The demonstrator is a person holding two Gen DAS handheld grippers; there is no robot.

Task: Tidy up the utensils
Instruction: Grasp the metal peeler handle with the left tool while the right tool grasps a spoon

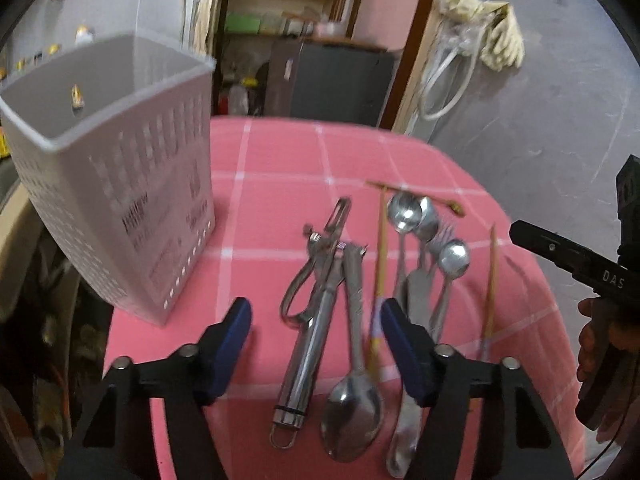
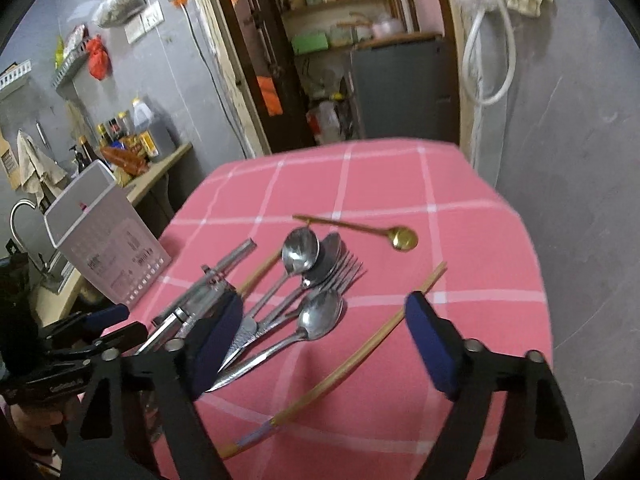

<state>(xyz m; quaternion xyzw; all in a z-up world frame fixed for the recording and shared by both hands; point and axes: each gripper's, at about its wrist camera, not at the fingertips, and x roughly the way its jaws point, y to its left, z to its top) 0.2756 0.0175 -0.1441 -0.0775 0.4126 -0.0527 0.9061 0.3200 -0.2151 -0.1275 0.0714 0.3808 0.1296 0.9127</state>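
Pink checked tabletop (image 1: pixel 280 152), white perforated utensil holder (image 1: pixel 120 184) upright at its left edge, metal utensils (image 1: pixel 344 288) loose at centre, left claw (image 1: pixel 316 344) parted and empty above them, right claw (image 2: pixel 324 344) parted, empty, over a chopstick (image 2: pixel 360 356)

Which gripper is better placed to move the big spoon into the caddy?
Left, probably. The left gripper is open with the big spoon between its fingers, and the white caddy stands on its side. The right gripper frames a chopstick, farther from the caddy.
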